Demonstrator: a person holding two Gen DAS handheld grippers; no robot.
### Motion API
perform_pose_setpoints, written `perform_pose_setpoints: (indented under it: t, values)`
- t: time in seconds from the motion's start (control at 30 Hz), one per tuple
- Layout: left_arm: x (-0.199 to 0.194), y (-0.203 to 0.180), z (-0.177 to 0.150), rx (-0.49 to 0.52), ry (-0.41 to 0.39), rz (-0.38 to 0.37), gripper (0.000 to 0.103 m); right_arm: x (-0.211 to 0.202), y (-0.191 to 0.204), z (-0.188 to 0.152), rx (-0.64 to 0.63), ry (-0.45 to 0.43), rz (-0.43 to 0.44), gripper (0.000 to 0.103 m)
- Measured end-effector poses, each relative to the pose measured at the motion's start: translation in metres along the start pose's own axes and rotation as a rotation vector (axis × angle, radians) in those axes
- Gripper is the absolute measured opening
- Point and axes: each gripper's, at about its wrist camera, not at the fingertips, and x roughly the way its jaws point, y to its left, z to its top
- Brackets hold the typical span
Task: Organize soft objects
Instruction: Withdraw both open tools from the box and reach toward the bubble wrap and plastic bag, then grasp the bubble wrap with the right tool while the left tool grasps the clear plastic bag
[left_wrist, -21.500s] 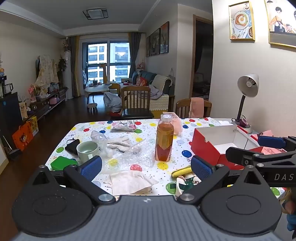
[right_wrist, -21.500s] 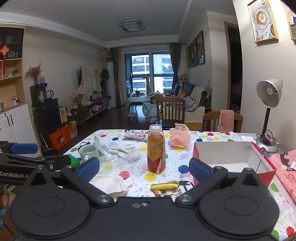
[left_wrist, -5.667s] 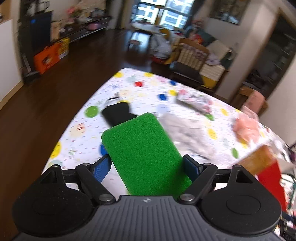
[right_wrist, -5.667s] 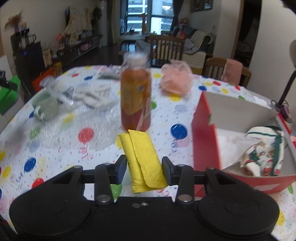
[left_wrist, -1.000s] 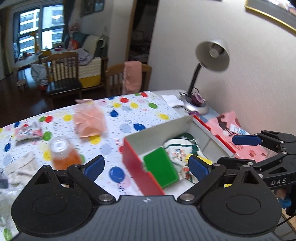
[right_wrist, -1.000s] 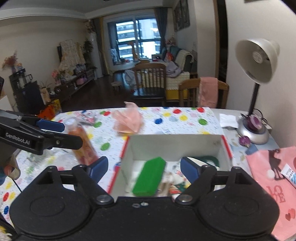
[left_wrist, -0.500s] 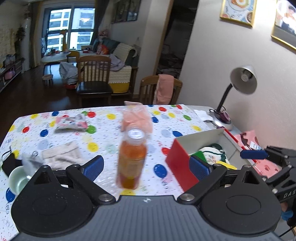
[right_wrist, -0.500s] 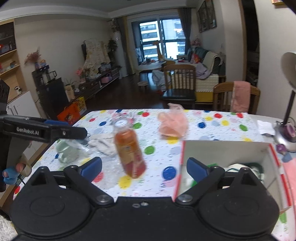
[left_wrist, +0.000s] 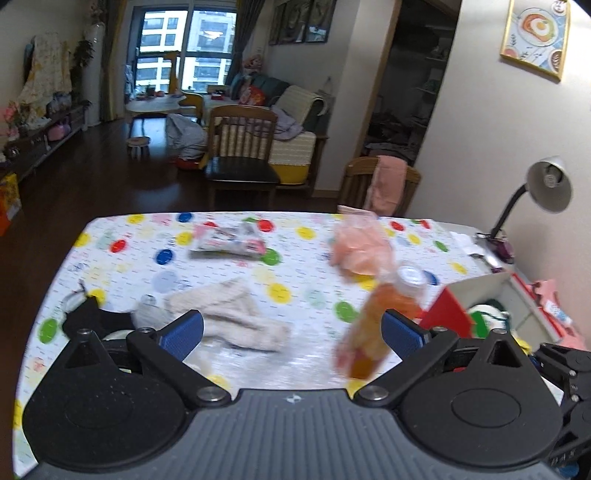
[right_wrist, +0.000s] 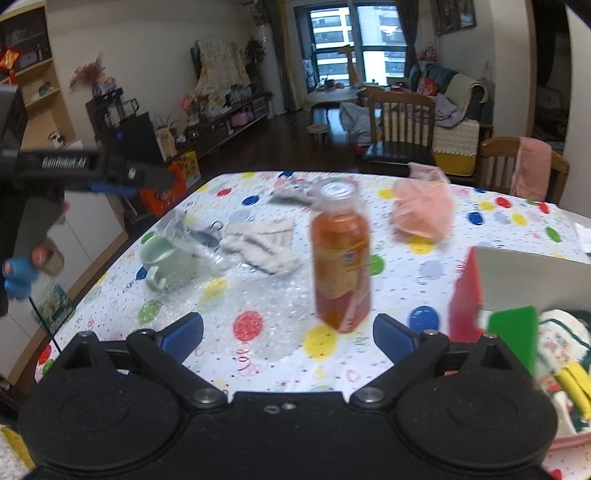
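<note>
My left gripper (left_wrist: 291, 330) is open and empty above the near edge of the dotted table (left_wrist: 122, 266). A cream knitted cloth (left_wrist: 236, 314) lies just beyond it. A pink mesh puff (left_wrist: 360, 247) lies farther back. My right gripper (right_wrist: 288, 334) is open and empty, in front of the orange drink bottle (right_wrist: 341, 258). The red box (right_wrist: 467, 295) at the right holds a green sponge (right_wrist: 513, 336), a yellow cloth (right_wrist: 578, 384) and a printed cloth (right_wrist: 561, 339). The cream cloth (right_wrist: 258, 240) and the pink puff (right_wrist: 423, 210) also show in the right wrist view.
A green mug (right_wrist: 168, 262) under clear plastic and a black pouch (left_wrist: 86, 317) sit at the table's left. A snack packet (left_wrist: 229, 242) lies at the back. A bubble wrap sheet (right_wrist: 266, 306) covers the middle. A desk lamp (left_wrist: 546, 188) stands at the right. Wooden chairs (left_wrist: 242, 147) stand behind.
Both grippers have swung left from the red box toward the table's middle and left. The bottle and the cream cloth now fill the views. Both stay open and empty.
</note>
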Motion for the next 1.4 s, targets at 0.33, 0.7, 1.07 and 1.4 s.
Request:
perform_pose_setpoints:
  t: [0.33,0.7,1.07,1.4]
  values:
    - [0.035,0.060,-0.004,0.043,0.111,0.081,0.103,0.067,0.041,-0.002,-0.071,0.081,0.009,0.099]
    - [0.102,0.102,0.025,0.065,0.282,0.083,0.103,0.135,0.071,-0.005,-0.163,0.161,0.009,0.099]
    - [0.161,0.117,0.020,0.047,0.445,0.075,0.102,0.189,0.074,0.001,-0.153,0.187,0.001,0.102]
    - [0.174,0.121,0.019,0.062,0.473,0.073,0.079,0.227,0.075,-0.013,-0.191,0.250,-0.046,0.099]
